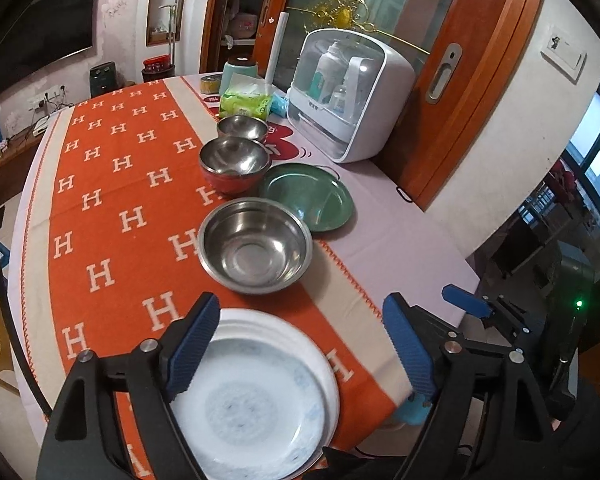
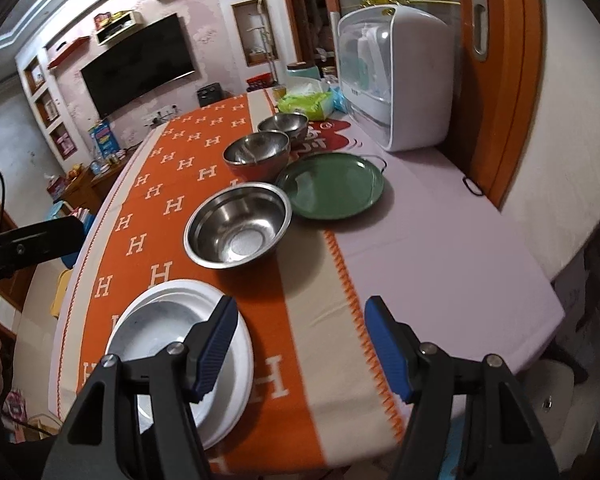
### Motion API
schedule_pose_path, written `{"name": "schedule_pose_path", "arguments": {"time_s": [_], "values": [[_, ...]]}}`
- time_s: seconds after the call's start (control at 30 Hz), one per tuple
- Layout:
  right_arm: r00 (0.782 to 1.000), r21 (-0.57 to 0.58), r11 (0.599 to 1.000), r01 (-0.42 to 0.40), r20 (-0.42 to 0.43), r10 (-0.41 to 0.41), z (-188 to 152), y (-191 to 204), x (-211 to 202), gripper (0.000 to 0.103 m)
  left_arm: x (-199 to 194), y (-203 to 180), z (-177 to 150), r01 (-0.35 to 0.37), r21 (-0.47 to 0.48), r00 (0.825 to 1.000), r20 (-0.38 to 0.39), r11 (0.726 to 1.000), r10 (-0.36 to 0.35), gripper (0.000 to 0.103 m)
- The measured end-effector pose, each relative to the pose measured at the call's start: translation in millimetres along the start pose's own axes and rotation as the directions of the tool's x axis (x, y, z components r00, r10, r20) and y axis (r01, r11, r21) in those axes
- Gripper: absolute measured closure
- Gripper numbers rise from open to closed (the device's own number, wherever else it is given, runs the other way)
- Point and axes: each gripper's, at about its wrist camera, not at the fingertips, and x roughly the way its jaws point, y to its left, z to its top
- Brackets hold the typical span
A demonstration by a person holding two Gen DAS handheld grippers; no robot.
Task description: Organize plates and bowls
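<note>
White plates (image 1: 256, 396) stacked, seemingly two, at the desk's (image 2: 440, 248) near edge. Left tongs (image 1: 300, 344) spread above them, gripping nothing. Steel bowls (image 1: 256, 244) and green plate (image 1: 308, 192) beyond, unsorted. Right tongs (image 2: 300, 348) spread, empty.

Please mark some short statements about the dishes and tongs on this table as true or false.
1. The white plates are stacked. True.
2. The green plate holds a bowl. False: it is empty.
3. The left tongs grip the white plates. False: they are open, holding nothing.
4. The steel bowl nearest the white plates is empty. True.
5. The right tongs are open and empty. True.
6. Two bowls are on the table. False: there are three.
</note>
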Motion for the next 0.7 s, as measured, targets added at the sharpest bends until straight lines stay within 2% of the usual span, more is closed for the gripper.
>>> {"name": "schedule_pose_path", "arguments": {"time_s": [0.23,0.4,0.7], "values": [[0.998,-0.057,0.997,-0.055,0.004,0.055,26.6,-38.4,8.8,0.037,25.0,-27.0,24.1,-0.038,-0.033,0.999,-0.004,0.999,0.037,0.016],[0.995,-0.039,0.994,-0.098,0.012,0.099,51.9,-66.5,17.4,0.037,48.6,-34.9,52.8,-0.101,-0.07,0.994,-0.038,0.992,0.099,0.016],[0.987,-0.003,0.989,-0.147,0.061,0.147,95.0,-105.1,38.6,0.037,85.1,-33.8,101.2,-0.178,-0.097,0.984,-0.052,0.979,0.173,0.016]]}}
